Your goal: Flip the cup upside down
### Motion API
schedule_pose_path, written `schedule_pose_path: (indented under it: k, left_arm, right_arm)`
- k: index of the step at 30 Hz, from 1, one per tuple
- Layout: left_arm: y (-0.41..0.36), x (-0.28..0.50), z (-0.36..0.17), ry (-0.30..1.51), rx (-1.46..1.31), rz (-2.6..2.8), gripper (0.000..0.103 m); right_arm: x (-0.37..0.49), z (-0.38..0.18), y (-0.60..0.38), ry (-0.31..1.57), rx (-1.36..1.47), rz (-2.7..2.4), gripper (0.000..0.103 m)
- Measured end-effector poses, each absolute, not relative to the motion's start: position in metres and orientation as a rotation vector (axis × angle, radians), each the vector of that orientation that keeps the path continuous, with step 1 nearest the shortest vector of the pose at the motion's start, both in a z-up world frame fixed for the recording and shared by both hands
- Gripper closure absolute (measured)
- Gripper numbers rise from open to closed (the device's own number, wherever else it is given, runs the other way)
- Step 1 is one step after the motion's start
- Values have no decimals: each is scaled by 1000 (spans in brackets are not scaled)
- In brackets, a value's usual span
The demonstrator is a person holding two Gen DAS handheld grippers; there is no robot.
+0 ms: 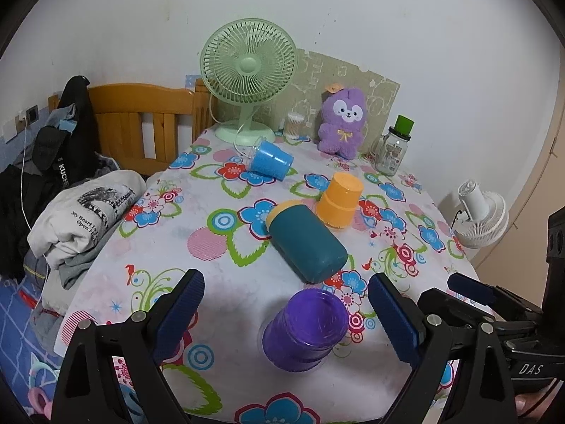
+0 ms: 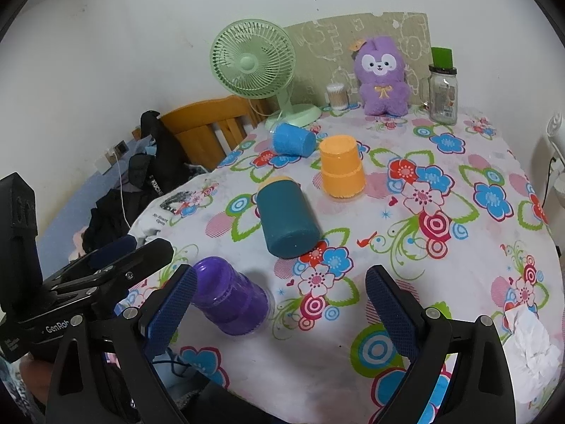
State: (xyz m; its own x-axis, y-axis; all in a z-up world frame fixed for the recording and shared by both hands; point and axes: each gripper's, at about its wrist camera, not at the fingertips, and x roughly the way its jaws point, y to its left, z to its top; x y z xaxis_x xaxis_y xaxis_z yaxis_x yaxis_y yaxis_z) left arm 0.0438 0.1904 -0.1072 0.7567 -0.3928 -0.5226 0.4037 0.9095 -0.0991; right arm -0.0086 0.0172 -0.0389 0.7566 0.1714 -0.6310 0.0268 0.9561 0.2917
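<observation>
Left wrist view: my left gripper (image 1: 286, 312) stands wide open, holding nothing, its pads flanking the purple cup (image 1: 303, 330), which looks already mouth-down on the table (image 1: 226, 293). My right gripper (image 2: 280, 304) is equally spread and empty, that cup at its ten o'clock. Teal cup (image 1: 307, 242) lies sideways at twelve, probably next; orange cup (image 1: 340, 199) beyond sits inverted.

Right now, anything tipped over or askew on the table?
Yes. The blue cup and teal cup lie on their sides. The orange cup and purple cup stand mouth-down. Nothing spilled.
</observation>
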Motion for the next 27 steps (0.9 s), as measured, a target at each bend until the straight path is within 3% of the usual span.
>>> schedule_pose_path:
  k: [27]
  left_arm:
    - [196, 29, -92, 484, 15, -416, 2]
  right_arm:
    - [-19, -23, 27, 672, 263, 96, 5]
